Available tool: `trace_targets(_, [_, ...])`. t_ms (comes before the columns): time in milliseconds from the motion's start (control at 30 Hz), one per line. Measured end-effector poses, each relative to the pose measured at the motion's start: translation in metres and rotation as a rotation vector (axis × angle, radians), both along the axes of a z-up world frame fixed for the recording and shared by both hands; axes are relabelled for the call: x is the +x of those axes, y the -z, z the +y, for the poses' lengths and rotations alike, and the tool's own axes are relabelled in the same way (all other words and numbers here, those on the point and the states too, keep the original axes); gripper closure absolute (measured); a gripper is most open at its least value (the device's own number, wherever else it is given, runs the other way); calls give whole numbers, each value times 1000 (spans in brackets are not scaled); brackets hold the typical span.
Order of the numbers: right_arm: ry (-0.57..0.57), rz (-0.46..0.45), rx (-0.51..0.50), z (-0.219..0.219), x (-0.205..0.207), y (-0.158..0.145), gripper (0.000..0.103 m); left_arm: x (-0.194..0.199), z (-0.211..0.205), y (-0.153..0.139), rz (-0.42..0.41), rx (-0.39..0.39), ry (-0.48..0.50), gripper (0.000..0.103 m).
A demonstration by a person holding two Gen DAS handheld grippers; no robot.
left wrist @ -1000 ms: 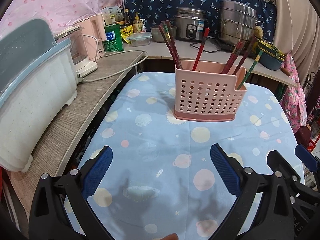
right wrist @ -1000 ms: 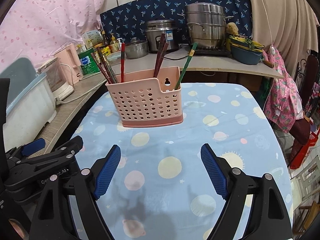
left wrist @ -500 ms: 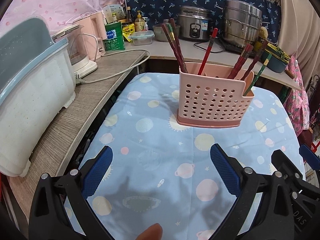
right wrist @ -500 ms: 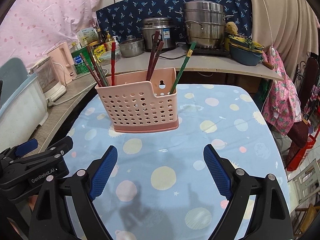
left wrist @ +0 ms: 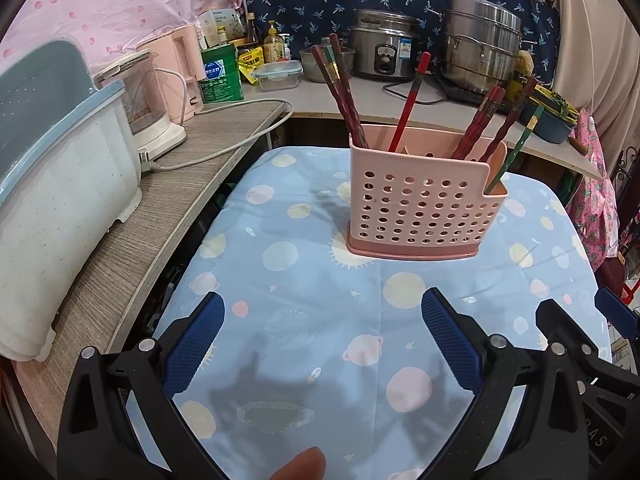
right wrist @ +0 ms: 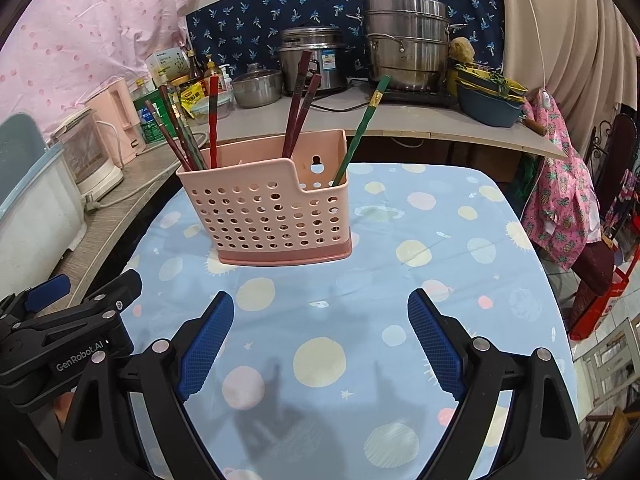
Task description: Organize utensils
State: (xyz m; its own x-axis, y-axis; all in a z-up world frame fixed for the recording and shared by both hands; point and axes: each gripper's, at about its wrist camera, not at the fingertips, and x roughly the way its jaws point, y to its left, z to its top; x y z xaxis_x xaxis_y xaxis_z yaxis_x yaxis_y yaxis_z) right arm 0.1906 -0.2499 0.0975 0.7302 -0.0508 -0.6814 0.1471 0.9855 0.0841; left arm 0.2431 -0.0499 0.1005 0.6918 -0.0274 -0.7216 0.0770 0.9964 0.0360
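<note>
A cluttered kitchen is seen behind the table (left wrist: pixel 304 320). The holder (right wrist: pixel 268 208), with chopsticks (right wrist: pixel 298 116) scattered inside, stands toward its far edge. Left tool (left wrist: pixel 320 344) and right tool (right wrist: pixel 320 344) are spread, empty. 1 chopstick should be pinched high and lifted straight.

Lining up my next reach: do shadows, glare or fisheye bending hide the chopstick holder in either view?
Left wrist view: pink chopstick holder sharp, no glare; counter edge bows; soft shadows fall on the tablecloth near the hand-held gripper. Right wrist view: holder equally clear, shadows low.
</note>
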Motion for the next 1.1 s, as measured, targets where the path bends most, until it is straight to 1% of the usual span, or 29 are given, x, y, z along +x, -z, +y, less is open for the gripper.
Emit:
trace_targets(500, [14, 1, 1, -4, 4, 2, 18, 4, -7, 2, 4, 7, 6, 8])
trace_targets(1100, [22, -11, 7, -5, -1, 2, 18, -2, -10, -3, -14, 7, 7, 8])
